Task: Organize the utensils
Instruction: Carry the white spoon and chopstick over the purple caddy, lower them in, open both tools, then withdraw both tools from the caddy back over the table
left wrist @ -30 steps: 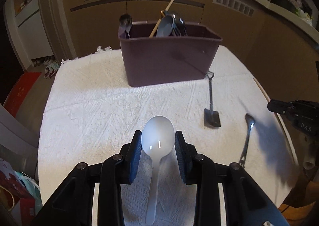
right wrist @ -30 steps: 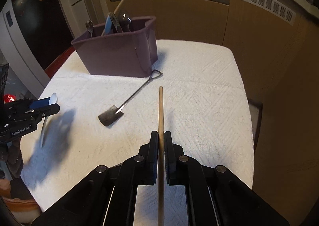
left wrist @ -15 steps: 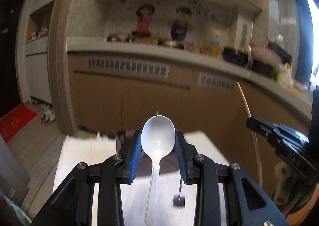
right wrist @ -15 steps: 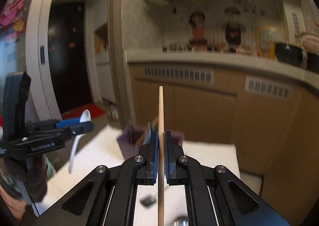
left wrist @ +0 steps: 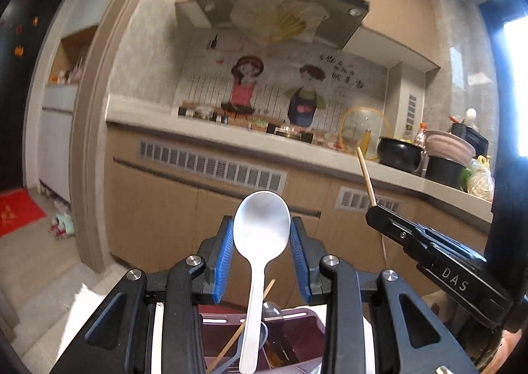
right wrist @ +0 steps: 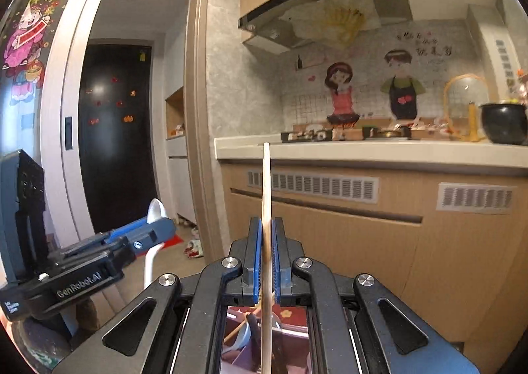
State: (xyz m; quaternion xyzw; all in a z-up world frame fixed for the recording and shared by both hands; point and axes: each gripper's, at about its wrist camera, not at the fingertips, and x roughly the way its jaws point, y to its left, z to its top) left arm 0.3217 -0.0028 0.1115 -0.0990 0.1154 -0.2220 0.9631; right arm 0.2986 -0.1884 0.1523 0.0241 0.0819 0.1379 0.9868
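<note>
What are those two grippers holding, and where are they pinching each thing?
The left gripper clamps a white plastic spoon across the sides of its bowl, handle hanging down. The right gripper pinches a wooden chopstick partway along its shaft.

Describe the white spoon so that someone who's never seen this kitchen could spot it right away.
Find the long kitchen counter with vented cabinet fronts. In front of it the left gripper is raised above a dark purple bin of utensils. The white spoon is clamped between its blue-padded fingers, bowl up; the right gripper holds a thin wooden chopstick instead.
</note>
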